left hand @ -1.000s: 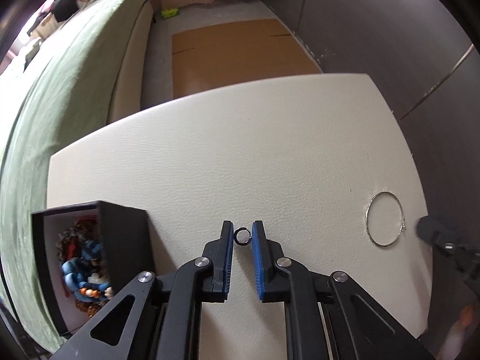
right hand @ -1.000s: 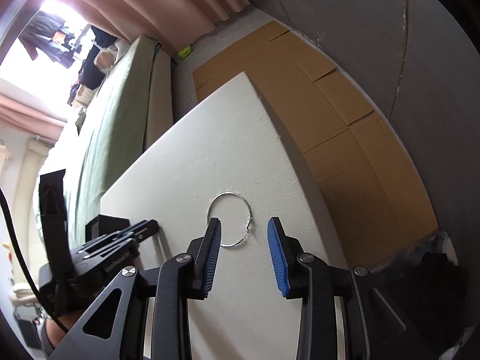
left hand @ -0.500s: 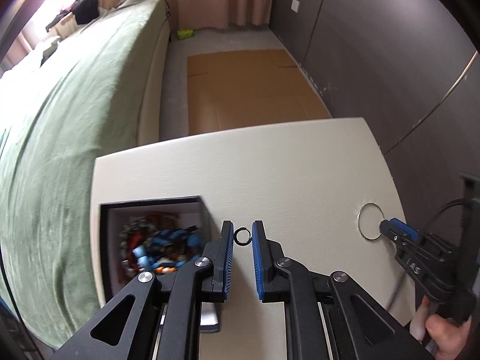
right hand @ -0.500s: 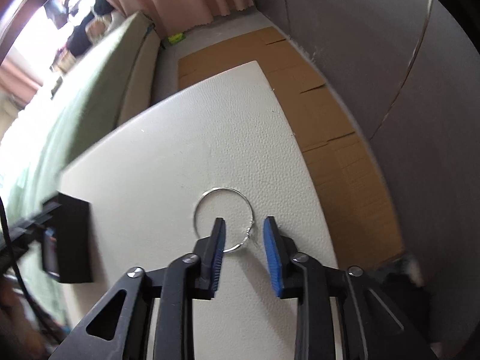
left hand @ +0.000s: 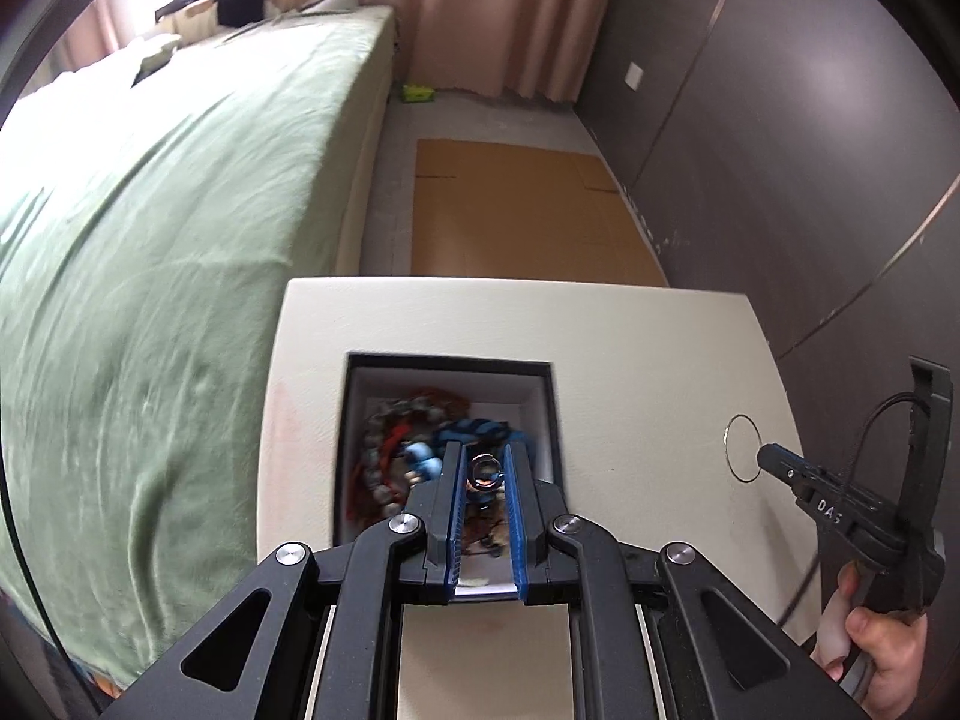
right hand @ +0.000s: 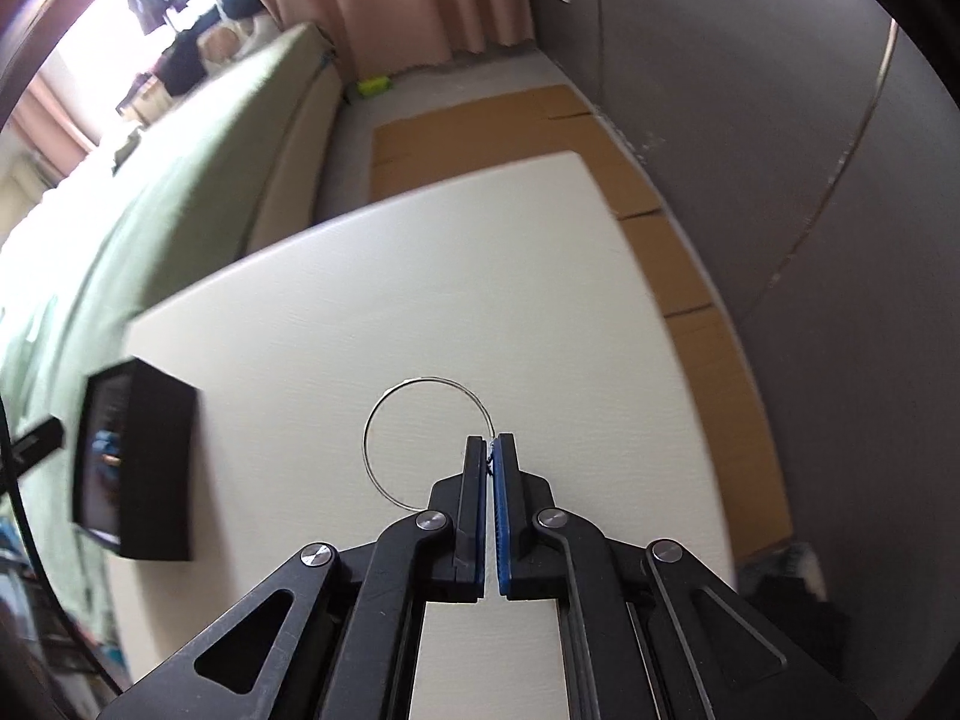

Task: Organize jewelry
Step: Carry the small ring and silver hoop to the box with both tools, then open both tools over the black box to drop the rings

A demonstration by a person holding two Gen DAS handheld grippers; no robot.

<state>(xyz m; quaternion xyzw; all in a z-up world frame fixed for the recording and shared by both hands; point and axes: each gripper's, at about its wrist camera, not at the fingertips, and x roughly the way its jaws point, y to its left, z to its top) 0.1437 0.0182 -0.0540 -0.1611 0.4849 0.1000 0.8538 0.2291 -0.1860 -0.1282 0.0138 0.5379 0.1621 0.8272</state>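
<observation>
Furthest left on the pale table [left hand: 630, 336] sits the black jewelry box [left hand: 543, 414], open-topped with a white lining, already heaped with red and blue beaded pieces [left hand: 420, 438]. Directly above that heap hangs the left gripper [left hand: 483, 474], its blue-padded fingers pinching a small dark metal ring [left hand: 483, 473] from both sides. The ring looks rigid, very light and smooth, so it probably slips easily; a grip across its outer edge, as here, seems the sound one, and letting it fall from low over the box should keep it from bouncing out. Well to the right, near the table's edge, lies a thin silver hoop [right hand: 427, 443], a large wire circle with a tiny clasp. The right gripper [right hand: 491, 449] is clenched on the hoop's wire at that clasp, blue pads nearly meeting, with the rest of the hoop apparently resting flat on the table. Such fine wire likely bends under a hard squeeze and weighs almost nothing, so the clasp, the sturdiest spot, is a sensible place to hold it.
</observation>
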